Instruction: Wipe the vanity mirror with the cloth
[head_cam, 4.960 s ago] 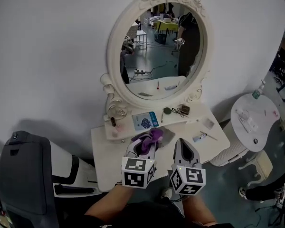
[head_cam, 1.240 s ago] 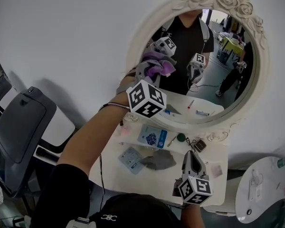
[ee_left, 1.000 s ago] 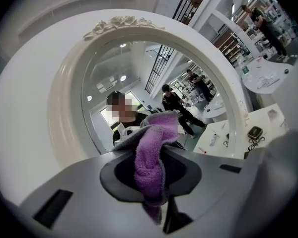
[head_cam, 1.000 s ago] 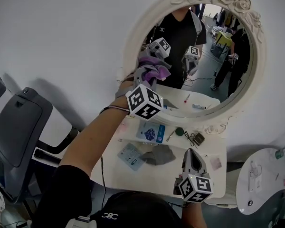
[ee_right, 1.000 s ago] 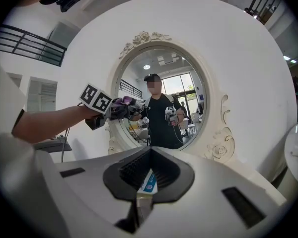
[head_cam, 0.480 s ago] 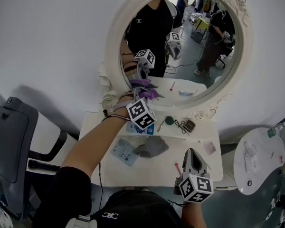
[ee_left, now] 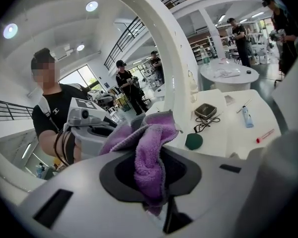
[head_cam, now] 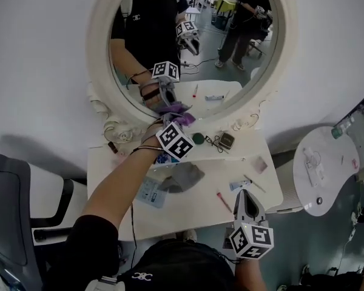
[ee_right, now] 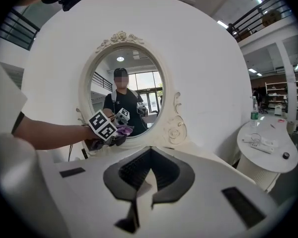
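Note:
The oval vanity mirror (head_cam: pixel 194 53) in its white carved frame (head_cam: pixel 100 71) stands at the back of the table. My left gripper (head_cam: pixel 170 122) is shut on the purple cloth (head_cam: pixel 178 108), which sits against the lower left of the glass, just above the frame's bottom rim. In the left gripper view the cloth (ee_left: pixel 150 145) is bunched between the jaws, with the frame (ee_left: pixel 175 63) curving beside it. My right gripper (head_cam: pixel 246 196) hangs low over the table's front right edge, jaws together with nothing between them. From the right gripper view the mirror (ee_right: pixel 123 90) is seen well ahead.
On the vanity table (head_cam: pixel 261 190) lie a grey cloth (head_cam: pixel 183 177), a pale card (head_cam: pixel 148 192), a green disc (head_cam: pixel 198 138), a small dark box (head_cam: pixel 226 140), a tube (head_cam: pixel 239 184) and a red stick (head_cam: pixel 223 200). A round white side table (head_cam: pixel 324 168) stands right, a dark chair (head_cam: pixel 12 211) left.
My left gripper has carried the purple cloth down the glass from the upper left to the lower edge. The right gripper has stayed low by the table's front.

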The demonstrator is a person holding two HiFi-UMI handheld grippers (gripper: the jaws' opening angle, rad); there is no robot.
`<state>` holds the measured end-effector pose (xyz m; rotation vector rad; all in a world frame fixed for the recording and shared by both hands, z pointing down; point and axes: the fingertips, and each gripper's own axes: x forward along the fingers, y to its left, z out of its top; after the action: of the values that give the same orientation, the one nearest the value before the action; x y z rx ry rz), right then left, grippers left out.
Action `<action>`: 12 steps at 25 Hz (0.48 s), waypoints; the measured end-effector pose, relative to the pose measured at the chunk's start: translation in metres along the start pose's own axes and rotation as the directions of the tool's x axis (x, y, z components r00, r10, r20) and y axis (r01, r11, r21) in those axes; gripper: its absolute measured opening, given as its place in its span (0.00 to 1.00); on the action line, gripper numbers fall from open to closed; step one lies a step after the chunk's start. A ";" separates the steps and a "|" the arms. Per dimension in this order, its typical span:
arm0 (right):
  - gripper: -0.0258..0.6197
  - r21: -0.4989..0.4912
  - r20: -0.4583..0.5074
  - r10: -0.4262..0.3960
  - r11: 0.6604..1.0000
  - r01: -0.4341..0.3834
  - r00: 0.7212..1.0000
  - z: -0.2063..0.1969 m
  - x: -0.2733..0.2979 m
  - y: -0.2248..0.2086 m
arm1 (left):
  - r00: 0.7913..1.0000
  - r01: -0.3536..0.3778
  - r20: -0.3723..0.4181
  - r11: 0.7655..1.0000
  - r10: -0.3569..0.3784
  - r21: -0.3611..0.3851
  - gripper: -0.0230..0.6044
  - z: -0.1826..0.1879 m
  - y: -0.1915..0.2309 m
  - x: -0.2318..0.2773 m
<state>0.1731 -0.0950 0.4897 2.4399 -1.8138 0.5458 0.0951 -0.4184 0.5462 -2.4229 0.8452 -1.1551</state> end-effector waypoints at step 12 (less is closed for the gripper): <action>0.06 -0.052 0.066 -0.017 0.998 0.021 0.998 0.011 -0.027 0.001 | 0.994 0.090 -0.064 0.996 -0.089 0.010 0.16 0.016 -0.026 0.025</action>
<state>0.1679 -0.0733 0.4706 2.4652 -1.8024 0.4162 0.1303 -0.4136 0.5648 -2.4474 0.7516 -1.2726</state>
